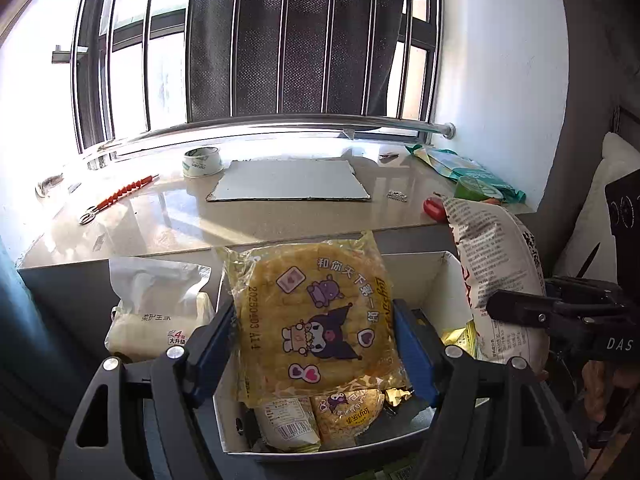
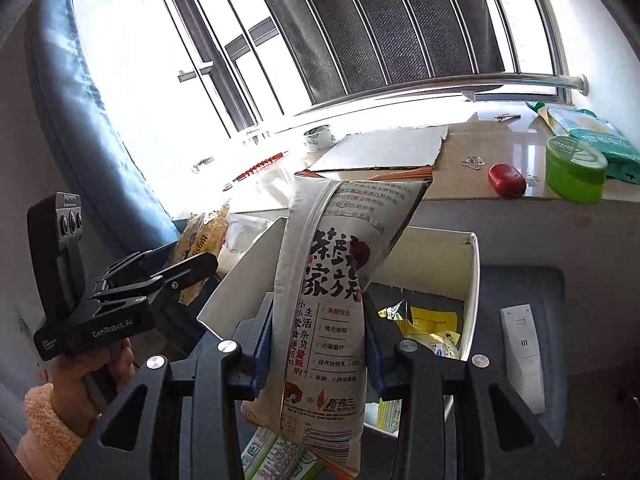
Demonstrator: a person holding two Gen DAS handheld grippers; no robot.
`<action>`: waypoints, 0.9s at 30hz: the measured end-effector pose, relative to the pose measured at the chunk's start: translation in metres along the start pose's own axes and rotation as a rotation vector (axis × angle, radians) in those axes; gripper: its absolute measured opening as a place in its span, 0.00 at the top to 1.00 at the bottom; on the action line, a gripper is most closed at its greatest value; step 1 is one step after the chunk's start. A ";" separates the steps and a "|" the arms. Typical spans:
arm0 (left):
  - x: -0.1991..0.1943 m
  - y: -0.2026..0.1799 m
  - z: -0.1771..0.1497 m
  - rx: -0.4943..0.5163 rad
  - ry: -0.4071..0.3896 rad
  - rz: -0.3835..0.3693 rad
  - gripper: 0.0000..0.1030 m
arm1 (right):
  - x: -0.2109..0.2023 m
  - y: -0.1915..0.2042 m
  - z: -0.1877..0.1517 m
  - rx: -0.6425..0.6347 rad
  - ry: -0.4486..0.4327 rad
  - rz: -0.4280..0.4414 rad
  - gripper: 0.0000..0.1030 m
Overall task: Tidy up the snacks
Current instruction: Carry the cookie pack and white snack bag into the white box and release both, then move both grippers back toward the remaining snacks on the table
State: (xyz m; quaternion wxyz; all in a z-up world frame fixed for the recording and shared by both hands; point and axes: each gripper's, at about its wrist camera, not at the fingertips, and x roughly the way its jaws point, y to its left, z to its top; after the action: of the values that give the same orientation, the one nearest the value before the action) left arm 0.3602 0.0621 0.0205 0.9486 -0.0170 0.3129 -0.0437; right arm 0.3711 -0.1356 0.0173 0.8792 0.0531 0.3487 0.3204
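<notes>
Left wrist view: the left tool (image 1: 314, 344) is clamped on a yellow pancake pack (image 1: 316, 316), held over the open box (image 1: 448, 280), probably so it goes in or comes out cleanly. The right tool (image 2: 318, 346) pinches a white snack bag (image 2: 324, 320) upright above the same box.

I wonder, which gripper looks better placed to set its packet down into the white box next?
Probably left: the left gripper holds the yellow cake packet directly over the white box. The right gripper holds the tall white bag nearer the box's edge.

box (image 1: 444, 276) crowded with snacks (image 1: 344, 412), far half open
</notes>
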 end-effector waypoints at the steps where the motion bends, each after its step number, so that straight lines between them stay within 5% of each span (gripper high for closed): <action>1: 0.008 0.001 0.000 -0.003 0.011 0.010 0.23 | 0.008 0.000 0.005 -0.005 0.010 -0.001 0.59; 3: 0.024 0.003 0.001 -0.011 0.057 0.014 0.19 | 0.023 -0.002 0.013 0.000 0.026 -0.009 0.59; 4: 0.031 0.004 -0.001 -0.021 0.091 0.022 0.07 | 0.029 -0.003 0.016 0.005 0.041 -0.020 0.58; 6: 0.034 0.005 -0.007 -0.033 0.122 0.026 0.00 | 0.038 -0.007 0.020 0.026 0.068 -0.037 0.46; 8: 0.026 0.004 -0.014 -0.026 0.107 0.031 0.00 | 0.038 -0.011 0.019 0.073 0.067 -0.037 0.00; 18: -0.060 -0.002 -0.025 -0.015 -0.020 0.040 0.00 | -0.024 0.011 0.008 0.037 -0.054 0.029 0.00; 22: -0.120 -0.008 -0.046 -0.035 -0.112 0.008 0.00 | -0.048 0.020 -0.021 -0.022 -0.010 0.042 0.00; 27: -0.188 -0.033 -0.106 -0.065 -0.111 -0.089 0.00 | -0.089 0.025 -0.075 -0.070 0.045 -0.001 0.00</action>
State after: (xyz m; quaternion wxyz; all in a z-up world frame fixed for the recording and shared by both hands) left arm 0.1446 0.0459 0.0486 0.9605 -0.0643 0.2602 -0.0748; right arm 0.2600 -0.1793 0.0201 0.8725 0.0149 0.3571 0.3330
